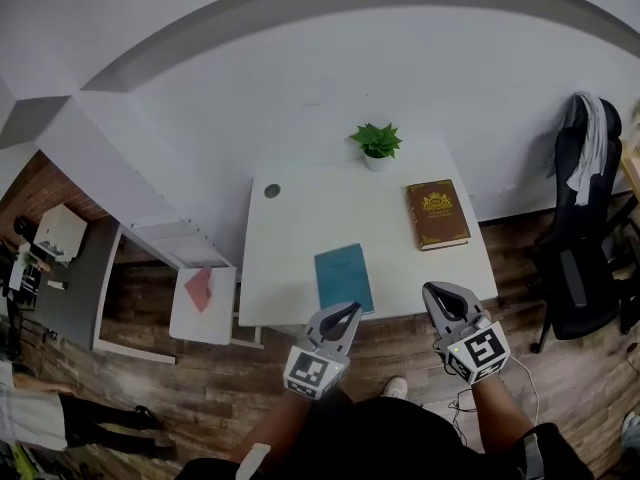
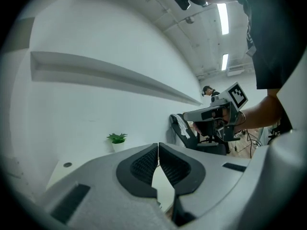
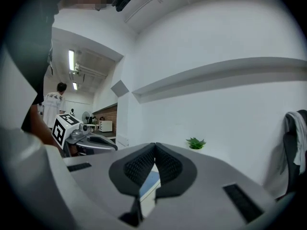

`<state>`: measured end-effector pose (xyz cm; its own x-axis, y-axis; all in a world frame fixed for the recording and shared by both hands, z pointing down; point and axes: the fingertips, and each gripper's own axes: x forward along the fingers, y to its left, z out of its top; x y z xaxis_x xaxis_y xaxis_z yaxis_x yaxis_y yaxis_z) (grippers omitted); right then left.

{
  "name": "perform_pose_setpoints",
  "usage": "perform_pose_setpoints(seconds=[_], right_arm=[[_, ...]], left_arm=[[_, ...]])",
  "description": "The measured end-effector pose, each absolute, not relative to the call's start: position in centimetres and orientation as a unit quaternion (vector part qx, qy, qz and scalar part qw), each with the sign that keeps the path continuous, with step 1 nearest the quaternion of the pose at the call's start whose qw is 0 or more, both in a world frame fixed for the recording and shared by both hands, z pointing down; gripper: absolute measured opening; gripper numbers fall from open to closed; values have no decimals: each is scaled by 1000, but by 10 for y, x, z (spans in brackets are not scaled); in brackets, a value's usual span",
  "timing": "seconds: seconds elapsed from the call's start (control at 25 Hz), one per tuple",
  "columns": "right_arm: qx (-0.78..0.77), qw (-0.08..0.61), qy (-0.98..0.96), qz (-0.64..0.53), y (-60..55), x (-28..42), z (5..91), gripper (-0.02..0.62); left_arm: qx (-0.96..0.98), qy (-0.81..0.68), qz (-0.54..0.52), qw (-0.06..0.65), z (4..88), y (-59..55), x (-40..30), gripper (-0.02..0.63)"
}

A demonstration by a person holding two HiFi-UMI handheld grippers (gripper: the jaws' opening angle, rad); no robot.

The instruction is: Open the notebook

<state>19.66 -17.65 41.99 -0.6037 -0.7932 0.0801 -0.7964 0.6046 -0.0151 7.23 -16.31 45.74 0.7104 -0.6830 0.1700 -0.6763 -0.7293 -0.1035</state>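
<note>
We hold the left tool and right tool both closed, empty, by the counter edge; the teal notebook lies shut there

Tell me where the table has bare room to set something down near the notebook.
The left part of the table is bare, from the cable hole to the front edge, left of the teal notebook. A bare strip also runs between that notebook and the brown book. The back right is fuller, with the plant and brown book.
</note>
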Motion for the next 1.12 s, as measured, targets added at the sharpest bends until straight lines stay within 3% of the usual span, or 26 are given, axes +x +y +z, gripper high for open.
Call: perform_pose_setpoints(seconds=[0.36, 0.44, 0.52, 0.84, 1.12], right_arm=[[405, 38, -912, 47, -190, 172, 437, 2], [402, 39, -913, 52, -192, 167, 440, 2], [399, 40, -914, 56, -195, 162, 443, 2], [387, 59, -917, 76, -200, 148, 463, 2], [389, 71, -913, 99, -198, 152, 487, 2]], left_arm=[[-899, 418, -126, -9, 484, -180, 42, 12], [-898, 414, -152, -10, 498, -182, 39, 84], [-895, 407, -181, -6, 513, -186, 37, 112], [-892, 350, -285, 8, 587, -200, 50, 181], [-890, 280, -359, 20, 645, -203, 69, 186]])
